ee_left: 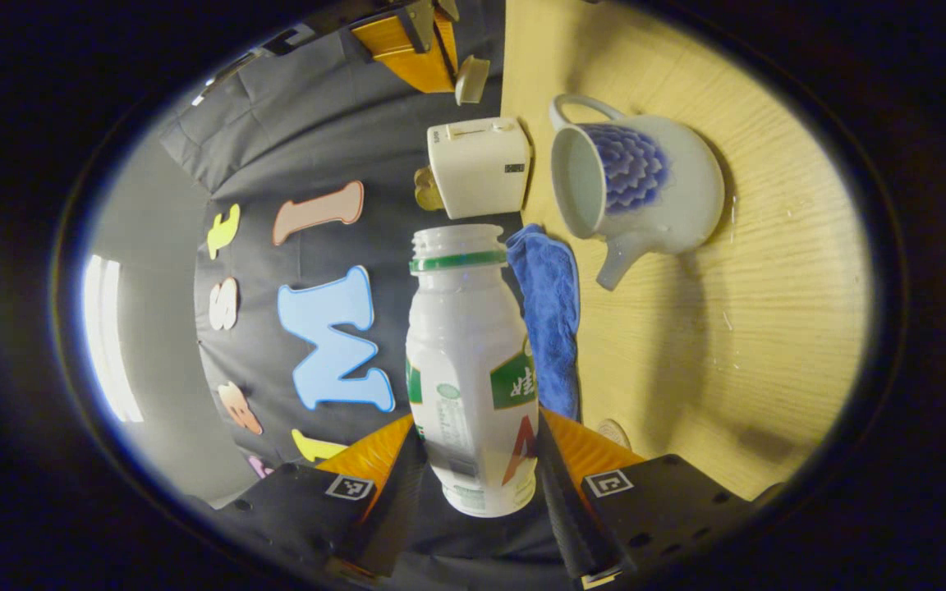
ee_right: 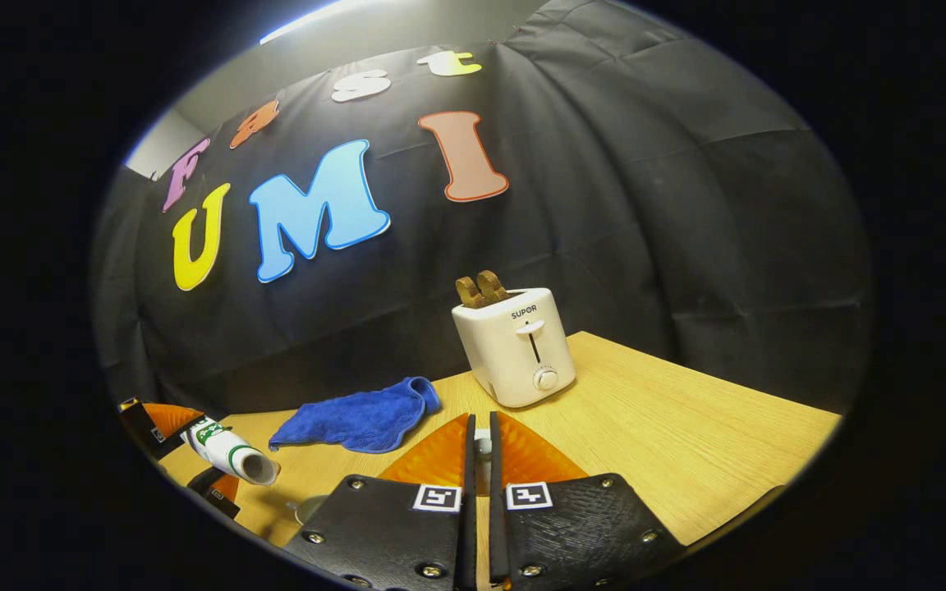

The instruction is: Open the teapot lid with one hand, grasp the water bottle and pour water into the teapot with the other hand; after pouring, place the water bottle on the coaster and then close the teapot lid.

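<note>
Between left jaws — bottle [ee_left: 473, 369], teapot [ee_left: 633, 185] lidless

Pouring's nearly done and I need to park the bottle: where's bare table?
Bare table lies right of the toaster in the right gripper view, and past the teapot, away from the cloth. Crowded: toaster, cloth and teapot bunch by the wall.

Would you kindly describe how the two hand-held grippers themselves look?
Each hand-held gripper, left and right, has a black textured body with screw holes, two wedge-shaped fingers, and a small square black-and-white marker tag at each finger's base.
</note>
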The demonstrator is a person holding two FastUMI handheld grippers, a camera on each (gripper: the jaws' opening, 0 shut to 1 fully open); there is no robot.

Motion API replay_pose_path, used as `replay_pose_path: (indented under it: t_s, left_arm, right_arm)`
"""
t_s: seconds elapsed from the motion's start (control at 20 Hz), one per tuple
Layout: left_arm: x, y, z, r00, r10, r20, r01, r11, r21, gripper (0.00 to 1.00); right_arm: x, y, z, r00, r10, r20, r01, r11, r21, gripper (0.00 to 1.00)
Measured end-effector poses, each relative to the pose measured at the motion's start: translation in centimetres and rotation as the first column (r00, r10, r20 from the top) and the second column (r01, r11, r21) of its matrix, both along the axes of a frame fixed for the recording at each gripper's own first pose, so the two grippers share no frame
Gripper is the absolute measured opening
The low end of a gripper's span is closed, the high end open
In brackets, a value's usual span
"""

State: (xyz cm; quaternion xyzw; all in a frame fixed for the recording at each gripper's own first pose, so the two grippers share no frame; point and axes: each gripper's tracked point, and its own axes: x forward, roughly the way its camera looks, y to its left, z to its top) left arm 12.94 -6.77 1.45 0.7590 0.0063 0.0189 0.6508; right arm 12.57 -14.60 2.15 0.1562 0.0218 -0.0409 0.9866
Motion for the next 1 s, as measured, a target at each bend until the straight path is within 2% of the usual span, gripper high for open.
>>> replay_pose_path:
  t_s: [0.3,0.35,0.4,0.9,0.95,1.0]
  left_arm:
    - [-0.37,-0.22,0.34,1.0,-0.021,0.011,0.02,0.996,0.085,0.84]
    - [-0.31,-0.22,0.3,1.0,-0.022,0.012,0.021,0.996,0.086,0.78]
    - [-0.29,-0.34,0.3,1.0,-0.024,0.012,0.023,0.996,0.09,0.84]
    - [-0.27,-0.55,0.68,0.999,-0.04,0.021,0.037,0.988,0.15,0.84]
    - [-0.23,-0.54,0.72,0.999,-0.042,0.022,0.038,0.988,0.152,0.73]
    - [-0.21,-0.58,0.74,0.999,-0.042,0.023,0.038,0.987,0.155,0.76]
  right_arm:
    - [-0.05,0.15,0.11,1.0,0.007,0.003,-0.007,1.0,0.002,0.06]
    - [-0.06,0.18,0.12,1.0,0.008,0.004,-0.008,1.0,0.002,0.06]
    - [-0.11,0.23,0.19,1.0,0.009,0.004,-0.009,1.0,0.003,0.06]
    - [-0.07,0.27,0.18,1.0,0.014,0.004,-0.014,1.0,0.003,0.06]
    - [-0.09,0.3,0.13,1.0,0.014,0.004,-0.014,1.0,0.003,0.06]
    - [-0.11,0.28,0.18,1.0,0.014,0.004,-0.014,1.0,0.003,0.06]
